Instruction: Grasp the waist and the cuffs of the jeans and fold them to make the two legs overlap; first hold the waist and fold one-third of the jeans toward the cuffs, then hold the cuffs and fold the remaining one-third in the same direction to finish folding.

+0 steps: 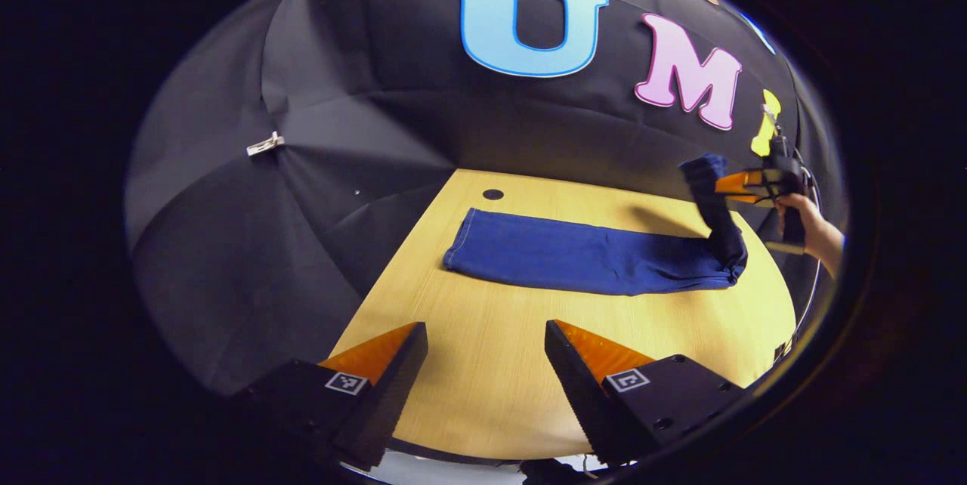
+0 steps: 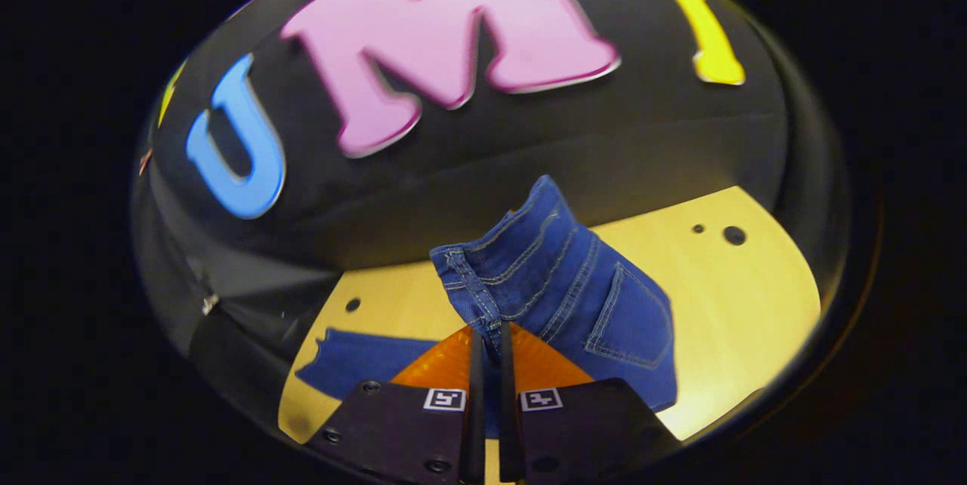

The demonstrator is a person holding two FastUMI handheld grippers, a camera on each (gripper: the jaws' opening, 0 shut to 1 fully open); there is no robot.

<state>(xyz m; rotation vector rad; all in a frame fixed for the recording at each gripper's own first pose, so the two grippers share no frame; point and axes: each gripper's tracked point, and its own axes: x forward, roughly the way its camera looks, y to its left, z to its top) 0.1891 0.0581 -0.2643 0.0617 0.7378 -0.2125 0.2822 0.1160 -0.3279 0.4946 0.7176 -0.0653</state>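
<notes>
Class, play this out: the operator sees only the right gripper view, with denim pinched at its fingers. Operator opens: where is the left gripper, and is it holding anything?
Observer: The left gripper hangs open above the table, holding nothing.
Operator: How do the legs lie?
Observer: The jeans lie flat in one strip, cuff end towards the wall.
Operator: How does my gripper look from there?
Observer: The right gripper holds the waist end raised off the table.

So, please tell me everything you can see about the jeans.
The jeans are dark blue denim with lighter stitching and a back pocket. The legs lie overlapped and flat along the wooden table. The waist end is lifted off the table, pinched between the closed fingers of the right tool. The left tool is open, apart from them.
</notes>
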